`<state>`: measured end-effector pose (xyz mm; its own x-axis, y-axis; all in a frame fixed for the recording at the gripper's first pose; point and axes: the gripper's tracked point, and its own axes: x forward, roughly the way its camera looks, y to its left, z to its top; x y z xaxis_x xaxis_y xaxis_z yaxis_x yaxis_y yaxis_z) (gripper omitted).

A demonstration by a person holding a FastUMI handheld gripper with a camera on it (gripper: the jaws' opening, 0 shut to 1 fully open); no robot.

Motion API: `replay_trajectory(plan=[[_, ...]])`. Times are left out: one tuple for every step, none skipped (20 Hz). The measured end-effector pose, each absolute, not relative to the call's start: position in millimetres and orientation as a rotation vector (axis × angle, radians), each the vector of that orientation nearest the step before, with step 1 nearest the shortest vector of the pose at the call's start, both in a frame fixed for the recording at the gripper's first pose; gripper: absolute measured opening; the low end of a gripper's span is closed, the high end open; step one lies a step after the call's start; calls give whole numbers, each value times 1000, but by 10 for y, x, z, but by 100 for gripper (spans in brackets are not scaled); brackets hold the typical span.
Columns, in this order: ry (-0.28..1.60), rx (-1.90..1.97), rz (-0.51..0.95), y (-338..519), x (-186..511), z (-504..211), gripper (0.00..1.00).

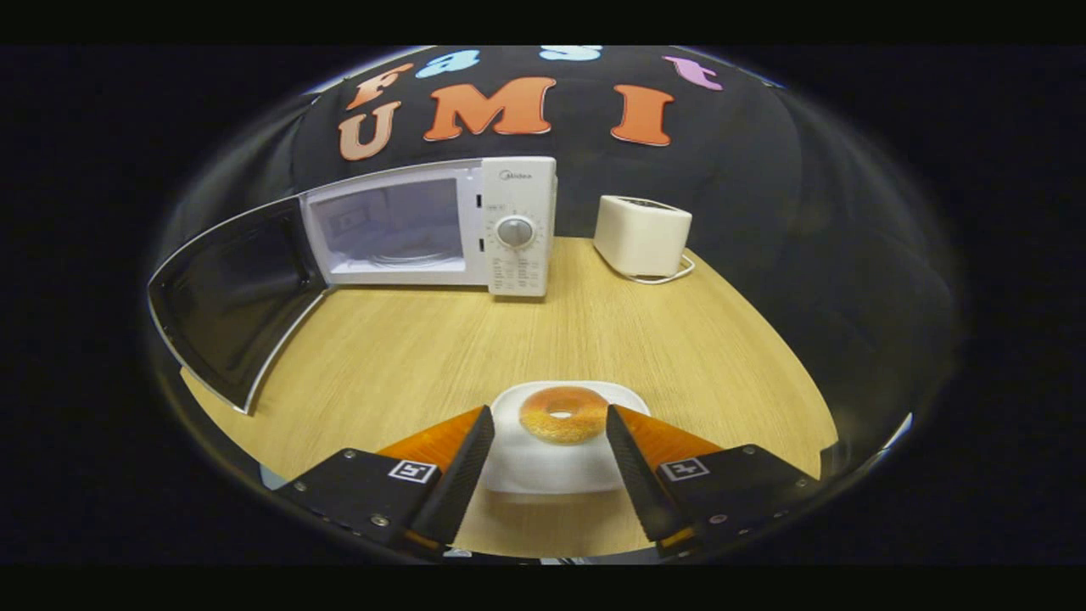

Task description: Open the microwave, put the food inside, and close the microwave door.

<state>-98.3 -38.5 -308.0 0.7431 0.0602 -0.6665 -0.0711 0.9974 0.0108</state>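
So the gripper is sitting wide open, its 2 fingers flanking a donut on a white plate, not touching it. Far ahead, left of the fingers, the microwave is standing with its door hanging open; a toaster is sitting beyond on the right.

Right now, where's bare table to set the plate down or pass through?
Bare table runs from the plate up to the microwave and toaster. Crowded left: the open door juts over that edge. Gripper open, straddling the donut.
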Motion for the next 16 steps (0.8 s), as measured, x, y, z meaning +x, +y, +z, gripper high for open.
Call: replay_trajectory(plan=[[746,-16,85,-419,-966,-3177,84],[760,-18,90,-449,-935,-3249,85],[765,-18,97,-472,-913,-3306,88],[766,-19,105,-486,-891,-3346,89],[770,-16,128,-453,-890,-3379,91],[778,-20,145,-435,-888,-3421,92],[784,-28,158,-431,-881,-3463,95],[791,-35,165,-431,-879,-3497,96],[798,-37,165,-435,-876,-3539,97],[807,-29,164,-433,-864,-3577,97],[819,-18,164,-426,-868,-3617,97],[825,-9,164,-418,-860,-3639,97],[808,-3,162,-416,-818,-3632,97],[815,-4,164,-411,-816,-3650,98],[806,-6,163,-411,-816,-3625,97],[808,-7,164,-401,-807,-3650,96]])
